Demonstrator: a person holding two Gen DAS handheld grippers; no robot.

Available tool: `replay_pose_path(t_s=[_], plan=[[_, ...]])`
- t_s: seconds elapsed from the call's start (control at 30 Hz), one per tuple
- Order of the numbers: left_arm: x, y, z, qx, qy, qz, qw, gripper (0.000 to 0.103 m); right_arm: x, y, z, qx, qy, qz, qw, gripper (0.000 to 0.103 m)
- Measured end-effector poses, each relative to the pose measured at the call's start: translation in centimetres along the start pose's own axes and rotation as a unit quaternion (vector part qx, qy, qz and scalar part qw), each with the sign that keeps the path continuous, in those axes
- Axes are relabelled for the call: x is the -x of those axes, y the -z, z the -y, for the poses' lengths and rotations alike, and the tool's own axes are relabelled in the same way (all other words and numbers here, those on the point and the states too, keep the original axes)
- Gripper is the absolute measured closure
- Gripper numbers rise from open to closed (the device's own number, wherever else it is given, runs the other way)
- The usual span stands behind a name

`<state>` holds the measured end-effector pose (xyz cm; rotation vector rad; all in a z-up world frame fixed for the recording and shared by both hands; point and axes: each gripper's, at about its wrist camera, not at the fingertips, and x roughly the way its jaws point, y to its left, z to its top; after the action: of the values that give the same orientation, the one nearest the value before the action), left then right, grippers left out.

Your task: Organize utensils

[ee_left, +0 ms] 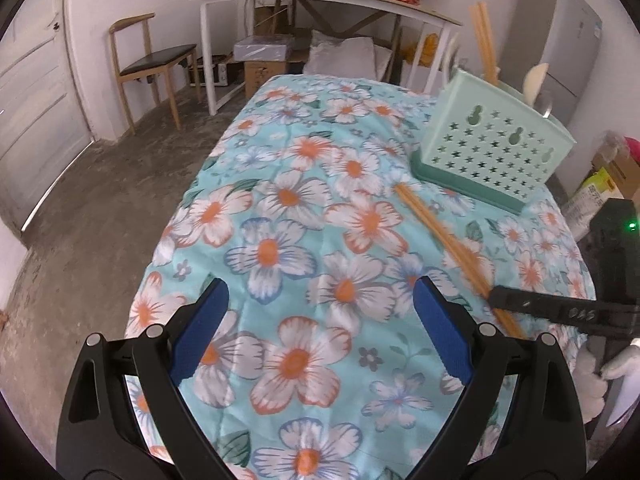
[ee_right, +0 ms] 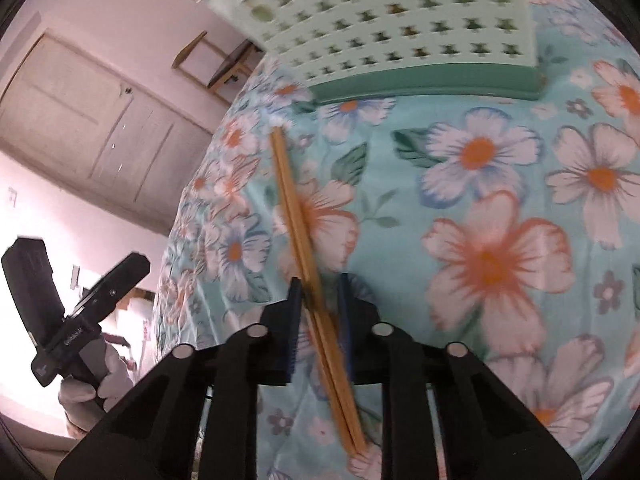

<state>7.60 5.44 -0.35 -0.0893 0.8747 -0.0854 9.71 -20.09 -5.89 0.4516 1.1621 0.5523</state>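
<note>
Right wrist view shows the right gripper [ee_right: 318, 304] at the bottom middle, blue pads pinched narrow around a pair of wooden chopsticks [ee_right: 298, 216]. Sticks run long-ways from the bottom middle up toward the upper middle of the frame, lying on the flowered cloth [ee_right: 500, 208]. Far tips point at the green holder [ee_right: 400, 20] at the top, near it but not touching. Looks like a grab near the thick ends, so most of the length hangs out in front. Picture is blurry, so hard to tell how tight the pinch is.

Left wrist view shows the left gripper [ee_left: 320, 328] at the bottom, spread wide with nothing inside. Same sticks sit far to the right of the frame there, well apart from it. Right one is the nearer one. Next, probably lift and tip the sticks upright into the holder at the upper right.
</note>
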Motion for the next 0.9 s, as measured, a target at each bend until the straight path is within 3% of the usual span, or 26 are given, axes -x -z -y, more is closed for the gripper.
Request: replay_pose_path(t_s=[0.07,0.17,0.23,0.5,0.63,0.7,0.9], plan=[[0.0,-0.2,0.3,0.008,0.028,0.001,0.9996,0.013,0.0,0.4,-0.2,0.001,0.001,0.005,1.000,0.094],[-0.6,-0.5,0.6,0.037,0.085,-0.011,0.9957,0.014,0.1,0.4,0.1,-0.019,-0.032,0.011,0.999,0.095],[-1.3,-0.6,1.0,0.053,0.119,-0.024,0.9912,0.024,0.6,0.7,0.6,-0.036,-0.053,0.015,0.998,0.095],[-3.4,-0.5,3.6,0.070,0.199,-0.068,0.9752,0.037,2.1,1.7,3.9,-0.092,-0.107,0.016,0.990,0.095],[-4.5,-0.5,4.9,0.078,0.236,-0.098,0.9637,0.045,1.5,2.8,4.4,-0.118,-0.161,-0.001,0.980,0.095],[-4.9,-0.3,5.1,0.083,0.242,-0.108,0.9605,0.048,1.1,3.1,4.2,-0.120,-0.178,-0.010,0.977,0.095],[-5.6,0.5,6.0,0.076,0.226,-0.124,0.9631,0.054,2.5,3.2,4.8,-0.110,-0.123,0.020,0.986,0.097]])
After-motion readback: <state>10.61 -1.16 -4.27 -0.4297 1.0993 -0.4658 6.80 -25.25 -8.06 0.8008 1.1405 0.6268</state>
